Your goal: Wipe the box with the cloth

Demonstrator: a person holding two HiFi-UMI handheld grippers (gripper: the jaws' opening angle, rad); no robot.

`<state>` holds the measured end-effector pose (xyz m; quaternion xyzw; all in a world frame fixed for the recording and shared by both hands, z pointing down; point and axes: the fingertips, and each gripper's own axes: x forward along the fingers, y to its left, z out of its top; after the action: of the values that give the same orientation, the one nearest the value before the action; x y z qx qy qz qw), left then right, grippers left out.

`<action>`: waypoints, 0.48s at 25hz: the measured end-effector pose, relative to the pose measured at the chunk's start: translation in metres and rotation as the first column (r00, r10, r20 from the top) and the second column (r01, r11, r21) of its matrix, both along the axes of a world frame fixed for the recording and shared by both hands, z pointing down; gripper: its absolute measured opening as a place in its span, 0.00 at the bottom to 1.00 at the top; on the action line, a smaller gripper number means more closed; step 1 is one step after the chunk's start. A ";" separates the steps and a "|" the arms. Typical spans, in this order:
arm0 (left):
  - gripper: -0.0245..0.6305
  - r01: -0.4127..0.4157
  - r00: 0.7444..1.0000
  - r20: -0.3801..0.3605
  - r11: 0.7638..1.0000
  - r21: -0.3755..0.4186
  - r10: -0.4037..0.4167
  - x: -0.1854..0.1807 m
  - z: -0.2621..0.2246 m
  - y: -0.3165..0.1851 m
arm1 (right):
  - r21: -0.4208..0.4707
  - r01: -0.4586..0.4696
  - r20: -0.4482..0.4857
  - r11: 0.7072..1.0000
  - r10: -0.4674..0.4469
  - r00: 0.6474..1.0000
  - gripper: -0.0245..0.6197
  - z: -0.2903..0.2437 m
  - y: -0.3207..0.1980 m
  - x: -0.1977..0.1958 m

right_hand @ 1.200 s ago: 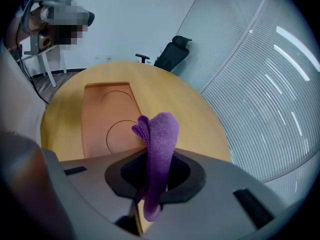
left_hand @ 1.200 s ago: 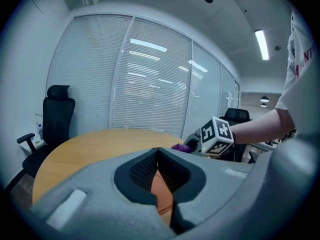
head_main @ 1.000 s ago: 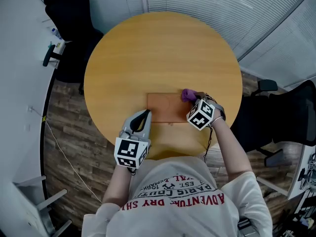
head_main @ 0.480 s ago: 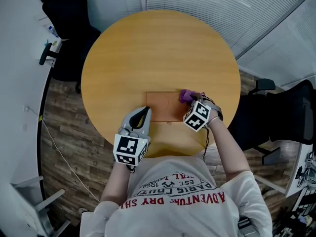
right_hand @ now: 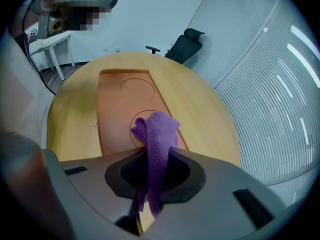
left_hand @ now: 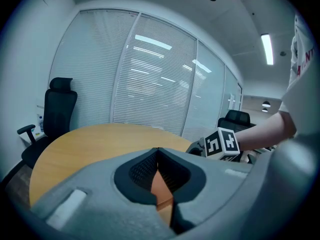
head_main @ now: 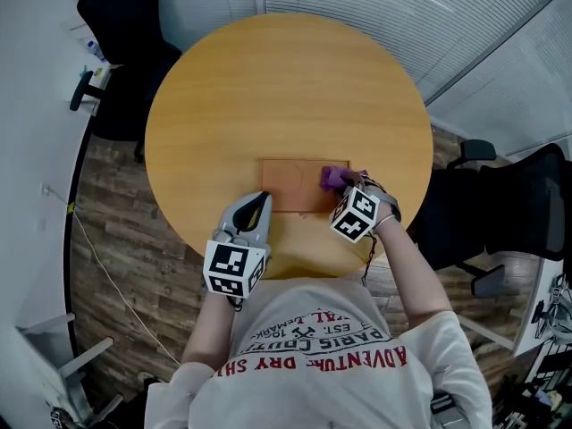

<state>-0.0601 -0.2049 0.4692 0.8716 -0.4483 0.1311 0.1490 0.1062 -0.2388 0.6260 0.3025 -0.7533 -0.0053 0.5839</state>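
A flat brown box [head_main: 290,184] lies on the round wooden table [head_main: 286,88], near its front edge; its lid [right_hand: 125,106] shows two faint circles. My right gripper [head_main: 344,182] is shut on a purple cloth [right_hand: 156,134], whose bunched end rests on the box's right end [head_main: 332,177]. My left gripper [head_main: 259,206] sits at the box's near left corner with its jaws together and nothing between them; a sliver of the box [left_hand: 160,184] shows through them.
Black office chairs stand at the far left [head_main: 121,25] and at the right [head_main: 527,213] of the table. A white desk edge [head_main: 36,105] runs along the left. Blinds cover the glass wall [head_main: 402,7] behind the table.
My right gripper has slid the purple cloth slightly left across the box's right end. The left gripper has stayed at the box's near left corner.
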 end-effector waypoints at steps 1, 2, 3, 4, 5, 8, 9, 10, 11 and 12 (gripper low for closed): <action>0.05 0.001 1.000 0.001 1.000 0.002 -0.001 0.000 -0.001 0.002 | -0.004 0.004 -0.001 1.000 -0.004 1.000 0.14 0.000 0.003 -0.001; 0.05 0.002 1.000 0.001 1.000 0.004 -0.002 0.000 -0.002 0.004 | -0.007 0.006 0.000 1.000 -0.006 1.000 0.14 0.000 0.006 -0.001; 0.05 0.003 1.000 0.002 1.000 0.005 -0.003 -0.001 -0.003 0.006 | -0.008 0.005 0.002 1.000 -0.005 1.000 0.14 0.000 0.008 -0.002; 0.05 0.004 1.000 0.002 1.000 0.006 -0.004 -0.001 -0.004 0.008 | -0.007 0.002 0.004 1.000 -0.002 1.000 0.14 0.000 0.011 -0.003; 0.05 0.005 1.000 0.002 1.000 0.008 -0.005 -0.001 -0.005 0.010 | -0.005 0.000 0.006 1.000 0.000 1.000 0.14 -0.001 0.013 -0.003; 0.05 0.004 1.000 0.005 1.000 0.012 -0.004 0.003 -0.006 0.017 | -0.002 0.004 0.005 1.000 -0.004 1.000 0.14 -0.001 0.020 -0.003; 0.05 0.003 1.000 0.006 1.000 0.011 -0.003 0.004 -0.006 0.020 | -0.006 0.006 0.005 1.000 -0.006 1.000 0.14 -0.001 0.023 -0.003; 0.05 0.001 1.000 0.007 1.000 0.008 -0.001 0.005 -0.005 0.023 | -0.012 0.007 0.005 1.000 -0.007 1.000 0.14 -0.001 0.026 -0.003; 0.05 -0.001 1.000 0.007 1.000 0.005 0.000 0.007 -0.004 0.026 | -0.017 0.007 0.006 1.000 -0.007 1.000 0.14 0.000 0.030 -0.003; 0.05 -0.003 1.000 0.008 1.000 0.001 0.003 0.008 -0.003 0.029 | -0.020 0.006 0.007 1.000 -0.006 1.000 0.14 0.000 0.034 -0.003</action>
<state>-0.0523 -0.1758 0.4662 0.8718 -0.4476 0.1347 0.1465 0.1033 -0.2047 0.6260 0.2944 -0.7564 0.0013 0.5840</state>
